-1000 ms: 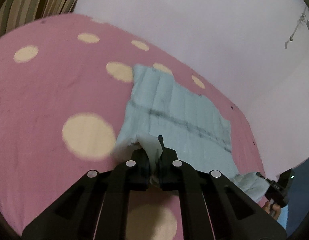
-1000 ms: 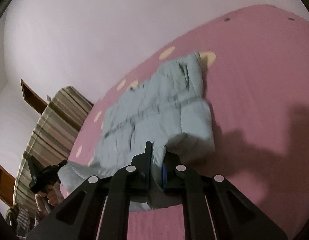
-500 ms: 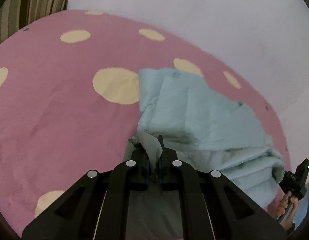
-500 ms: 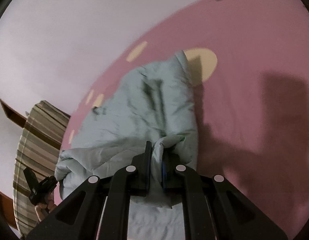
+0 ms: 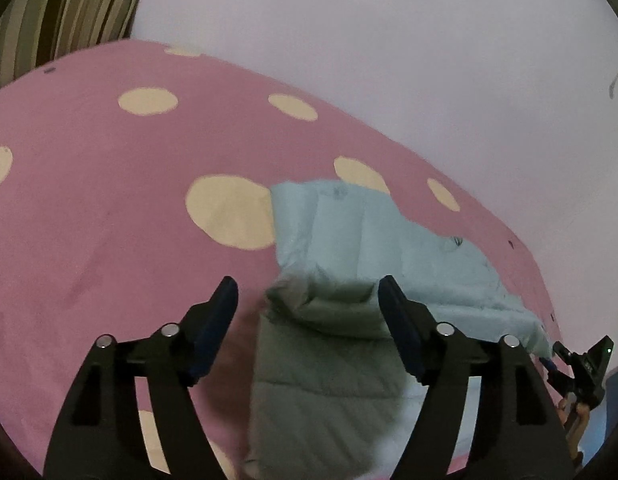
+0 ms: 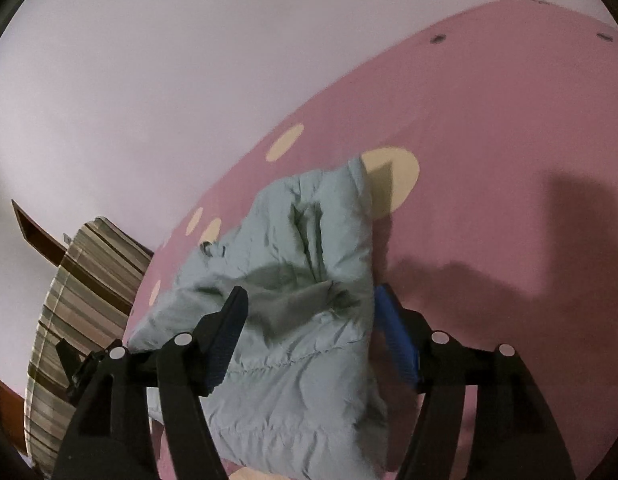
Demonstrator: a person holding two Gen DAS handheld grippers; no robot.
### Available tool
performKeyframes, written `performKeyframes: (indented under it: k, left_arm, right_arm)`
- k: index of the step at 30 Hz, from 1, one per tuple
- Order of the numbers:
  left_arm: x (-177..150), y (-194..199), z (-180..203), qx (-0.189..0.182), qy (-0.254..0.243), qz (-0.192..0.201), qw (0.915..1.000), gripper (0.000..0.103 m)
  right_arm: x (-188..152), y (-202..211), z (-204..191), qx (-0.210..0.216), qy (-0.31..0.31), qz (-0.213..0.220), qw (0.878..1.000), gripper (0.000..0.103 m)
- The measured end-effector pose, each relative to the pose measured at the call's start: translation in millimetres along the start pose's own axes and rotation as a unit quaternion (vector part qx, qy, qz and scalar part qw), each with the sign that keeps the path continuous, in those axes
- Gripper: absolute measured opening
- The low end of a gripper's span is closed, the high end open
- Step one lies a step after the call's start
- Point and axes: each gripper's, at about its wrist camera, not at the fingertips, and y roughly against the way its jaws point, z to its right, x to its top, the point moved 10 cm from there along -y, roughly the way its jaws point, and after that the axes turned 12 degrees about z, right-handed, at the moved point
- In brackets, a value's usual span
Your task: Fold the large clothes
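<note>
A pale blue quilted jacket (image 5: pixel 373 248) lies folded over itself on a pink bed cover (image 5: pixel 89 208) with cream dots. My left gripper (image 5: pixel 307 300) hangs over the jacket's near left corner with its jaws opening; the folded edge lies loose between the fingers, touched by neither pad. In the right wrist view the same jacket (image 6: pixel 293 288) bulges in puffy folds. My right gripper (image 6: pixel 309 308) is over its near right corner, jaws opening too, cloth lying slack between them. The right gripper also shows at the left wrist view's lower right edge (image 5: pixel 581 364), held by a hand.
A plain pale wall (image 5: pixel 389 60) runs along the far side of the bed. A striped curtain (image 6: pixel 81 300) hangs at the left. A dark shadow (image 6: pixel 569 240) falls across bare pink cover right of the jacket. A brown wooden shelf (image 6: pixel 33 228) sticks out from the wall.
Both grippers carried the jacket's near edge forward over the rest of it, then let go. Their jaws went from shut on cloth to wide apart, and the fold dropped.
</note>
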Motion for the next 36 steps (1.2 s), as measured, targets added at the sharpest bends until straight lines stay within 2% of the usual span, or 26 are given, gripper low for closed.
performKeyframes:
  k: [5,9,18,21,23,24,25,26,28,31,36]
  left_arm:
    - [-6,0,-18,0.008,-0.005,-0.014,0.9999,0.073]
    - [-15,-14,-22,0.006,-0.02,-0.036,0.9991,0.073]
    - [-21,-51,-8,-0.025,-0.04,-0.073,0.9962,0.073]
    - [-26,-60,-4,-0.035,-0.043,-0.089,0.9945,0.059]
    - [-29,-63,-2,-0.037,-0.048,-0.096,0.9936,0.043]
    - [-31,-65,0,-0.039,-0.052,-0.099,0.993,0.038]
    - [-32,-66,1,-0.04,-0.056,-0.1,0.9927,0.028]
    - [-33,-66,4,-0.04,-0.063,-0.1,0.9921,0.019]
    - [-34,-64,8,-0.039,-0.076,-0.098,0.9915,0.011]
    - [-31,-57,12,-0.034,-0.088,-0.087,0.9917,0.005]
    - [-8,-25,29,-0.038,-0.107,-0.035,0.993,0.003]
  right_arm:
    - [-5,2,4,-0.008,0.034,-0.012,0.999,0.066]
    - [-2,-11,-3,-0.008,0.068,-0.017,0.998,0.066]
    - [8,-53,-18,-0.001,0.128,-0.028,0.991,0.066]
    - [6,-66,-13,-0.006,0.128,-0.042,0.991,0.065]
    - [4,-71,-11,-0.008,0.131,-0.045,0.99,0.052]
    - [1,-73,-11,-0.013,0.138,-0.051,0.989,0.04]
    - [-2,-73,-11,-0.011,0.14,-0.055,0.989,0.031]
    - [-5,-75,-12,-0.01,0.143,-0.058,0.988,0.027]
    - [-8,-72,-15,-0.013,0.156,-0.057,0.986,0.013]
    - [-6,-64,-25,-0.012,0.163,-0.042,0.986,0.009]
    - [8,-34,-45,-0.003,0.172,-0.002,0.985,0.007]
